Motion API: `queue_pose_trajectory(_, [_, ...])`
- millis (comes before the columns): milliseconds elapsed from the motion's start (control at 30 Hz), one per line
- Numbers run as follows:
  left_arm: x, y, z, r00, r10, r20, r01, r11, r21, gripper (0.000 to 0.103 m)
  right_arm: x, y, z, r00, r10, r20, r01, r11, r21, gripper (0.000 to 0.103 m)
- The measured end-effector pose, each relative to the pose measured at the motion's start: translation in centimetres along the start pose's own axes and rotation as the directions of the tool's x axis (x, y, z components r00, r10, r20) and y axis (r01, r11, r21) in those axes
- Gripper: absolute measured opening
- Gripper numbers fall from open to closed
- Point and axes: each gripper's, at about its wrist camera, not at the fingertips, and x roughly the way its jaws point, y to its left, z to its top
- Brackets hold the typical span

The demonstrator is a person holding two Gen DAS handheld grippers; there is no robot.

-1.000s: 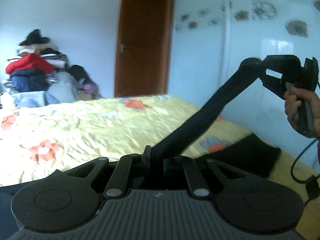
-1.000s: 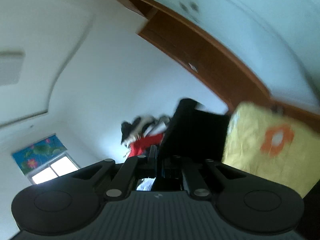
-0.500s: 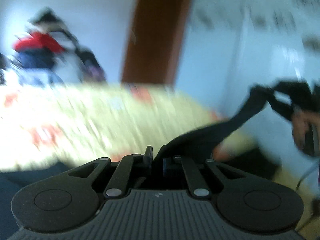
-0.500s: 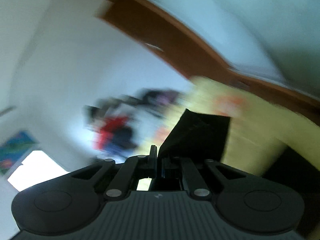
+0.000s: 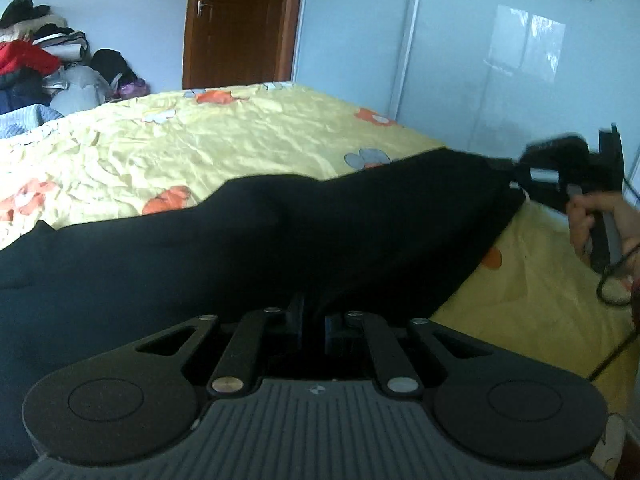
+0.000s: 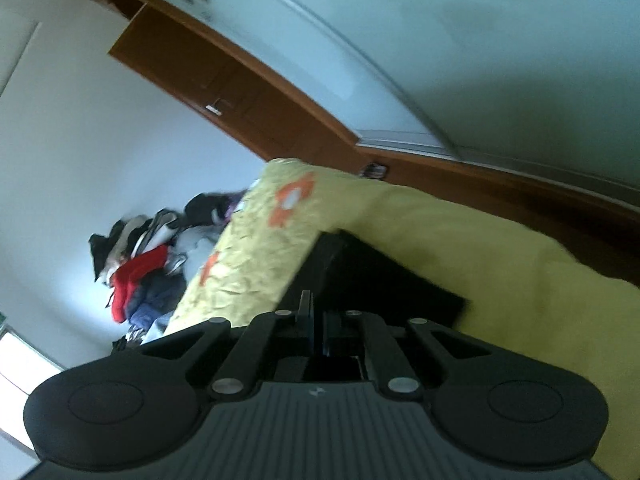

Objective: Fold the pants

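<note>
**Black pants stretched between two clamped grippers over the bed**

While both grippers pinch the cloth, the black pants (image 5: 320, 240) hang spread across the yellow flowered bedspread (image 5: 240, 140), covering its near part from the left edge to the right. The left gripper (image 5: 314, 312) has its jaws closed tight on the near edge of the fabric. At the far right, the right gripper (image 5: 520, 172) is clamped on a bunched corner of the pants, and a hand (image 5: 592, 220) grips its handle, a black cable looping below. In the right wrist view, tilted steeply, the right gripper's jaws also sit closed on dark cloth. A brown wooden door (image 5: 240, 20) stands beyond the bed, and a pile of clothes (image 5: 40, 60) sits at the far left.
</note>
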Motion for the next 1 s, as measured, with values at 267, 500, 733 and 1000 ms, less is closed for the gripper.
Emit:
queue_pose_trajectory(267, [0.0, -0.4, -1.1, 0.999, -0.011, -0.032, 0.011, 1.0, 0.023, 0.009, -2.2, -0.1, -0.3, 0.998, -0.064, 0.026, 0.065, 0.996, -0.057, 0.004])
queue_pose_trajectory(500, [-0.3, -0.5, -1.1, 0.999, -0.019, -0.042, 0.02, 0.999, 0.027, 0.009, -3.1, 0.2, -0.5, 0.993, -0.106, 0.055, 0.112, 0.988, -0.107, 0.004])
queue_pose_trajectory(733, [0.0, -0.6, -1.3, 0.996, -0.05, -0.075, 0.052, 0.998, 0.033, 0.019, -2.7, -0.5, -0.9, 0.987, -0.15, 0.052, 0.155, 0.981, -0.118, 0.004])
queue_pose_trajectory(1000, [-2.3, -0.2, -0.3, 0.983, -0.144, -0.113, 0.139, 0.989, -0.05, 0.081, -3.8, 0.5, -0.3, 0.967, -0.215, 0.139, 0.229, 0.969, -0.097, 0.011])
